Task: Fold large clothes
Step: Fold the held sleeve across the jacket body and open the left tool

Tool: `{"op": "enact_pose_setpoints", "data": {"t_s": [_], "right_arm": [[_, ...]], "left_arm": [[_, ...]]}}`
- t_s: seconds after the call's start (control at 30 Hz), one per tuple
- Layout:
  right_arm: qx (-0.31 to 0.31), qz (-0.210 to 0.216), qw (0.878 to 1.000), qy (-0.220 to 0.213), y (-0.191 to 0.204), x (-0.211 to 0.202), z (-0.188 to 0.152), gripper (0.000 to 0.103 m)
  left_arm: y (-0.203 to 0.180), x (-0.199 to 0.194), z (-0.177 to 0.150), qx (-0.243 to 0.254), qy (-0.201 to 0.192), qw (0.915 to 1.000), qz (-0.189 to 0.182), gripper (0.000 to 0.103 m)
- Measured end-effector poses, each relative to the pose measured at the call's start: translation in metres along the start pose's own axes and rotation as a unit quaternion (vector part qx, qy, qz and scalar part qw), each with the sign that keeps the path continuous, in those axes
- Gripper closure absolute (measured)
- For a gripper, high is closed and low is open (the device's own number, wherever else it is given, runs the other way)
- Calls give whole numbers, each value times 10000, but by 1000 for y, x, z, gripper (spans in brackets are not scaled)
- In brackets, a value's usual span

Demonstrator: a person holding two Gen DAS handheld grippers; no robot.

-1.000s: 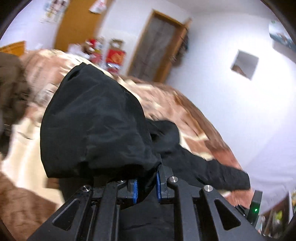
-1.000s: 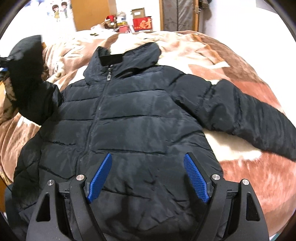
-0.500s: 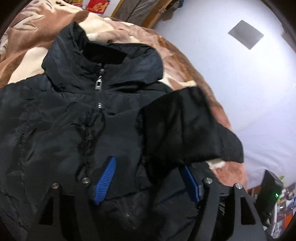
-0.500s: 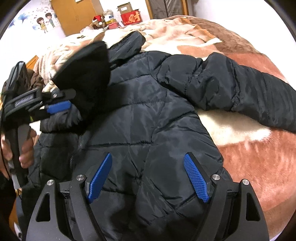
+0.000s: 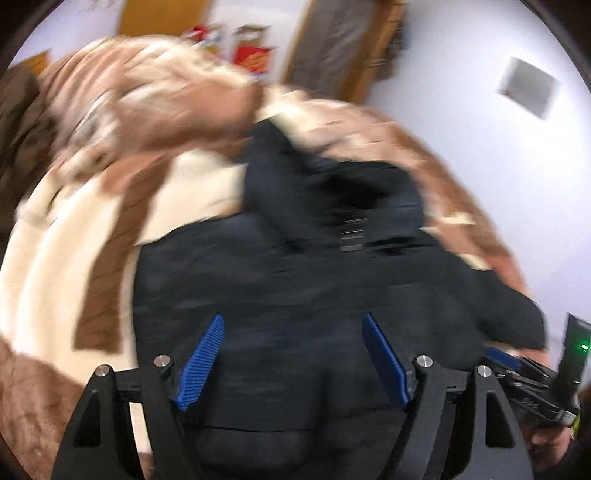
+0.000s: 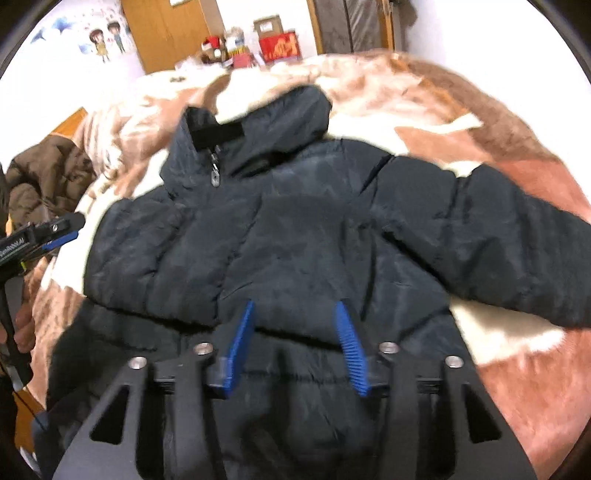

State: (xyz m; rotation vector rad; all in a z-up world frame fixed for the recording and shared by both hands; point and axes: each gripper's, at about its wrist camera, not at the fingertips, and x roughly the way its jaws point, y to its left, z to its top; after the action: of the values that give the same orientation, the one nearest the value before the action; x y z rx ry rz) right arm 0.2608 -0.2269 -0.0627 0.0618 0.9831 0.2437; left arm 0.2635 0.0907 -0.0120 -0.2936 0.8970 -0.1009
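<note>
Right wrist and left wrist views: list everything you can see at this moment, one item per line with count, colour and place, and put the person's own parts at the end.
puffer jacket: one, dark navy, flat on the bed, zipped, one sleeve folded across the chest, the other stretched out to the right.
blanket: one, brown and cream, covering the bed under the jacket.
brown coat: one, bunched at the bed's left edge.
red boxes: a few, with clutter, beyond the bed; count unclear.
wooden doors: two, tan, on the back wall.
cartoon stickers: a pair of figures, on the white wall.
right gripper: black with blue pads, jaws just closing, over the jacket's front.
left gripper: black with blue pads, open, nothing held.
</note>
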Motion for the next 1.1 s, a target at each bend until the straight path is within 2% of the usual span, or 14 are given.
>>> {"op": "enact_pose_setpoints", "data": {"t_s": [0.07, 0.17, 0.3, 0.37, 0.47, 0.57, 0.63, 0.73, 0.9, 1.03, 1.1], "right_arm": [[-78, -133, 9998, 152, -1, 23, 8, 64], [20, -205, 9995, 250, -10, 51, 27, 64], [-228, -367, 9988, 209, -10, 63, 44, 64], [-214, -324, 9991, 150, -10, 52, 45, 64], [-195, -209, 9992, -267, -10, 27, 48, 64], [-290, -319, 9983, -391, -8, 29, 62, 64], [-282, -396, 9984, -292, -9, 44, 71, 64], [-237, -498, 9984, 119, -19, 80, 75, 64], [-322, -481, 9980, 265, -22, 102, 70, 63], [-177, -376, 9987, 295, -26, 83, 78, 63], [-188, -301, 9994, 26, -23, 55, 73, 63]], "left_arm": [[28, 19, -5, -259, 213, 9991, 277, 36], [47, 43, -17, -493, 360, 9974, 380, 37], [44, 58, -22, -319, 382, 9979, 409, 36], [39, 52, -20, -242, 412, 9981, 397, 37], [34, 29, -7, -44, 58, 9997, 252, 36], [35, 30, 16, 141, -146, 9982, 569, 36], [44, 48, 27, 98, -30, 9968, 792, 36], [60, 83, 24, -28, 319, 9954, 899, 36], [59, 102, 9, 109, 272, 9949, 962, 34], [56, 88, 14, 139, 332, 9942, 1012, 38], [50, 65, 15, 143, 200, 9962, 836, 49]]}}
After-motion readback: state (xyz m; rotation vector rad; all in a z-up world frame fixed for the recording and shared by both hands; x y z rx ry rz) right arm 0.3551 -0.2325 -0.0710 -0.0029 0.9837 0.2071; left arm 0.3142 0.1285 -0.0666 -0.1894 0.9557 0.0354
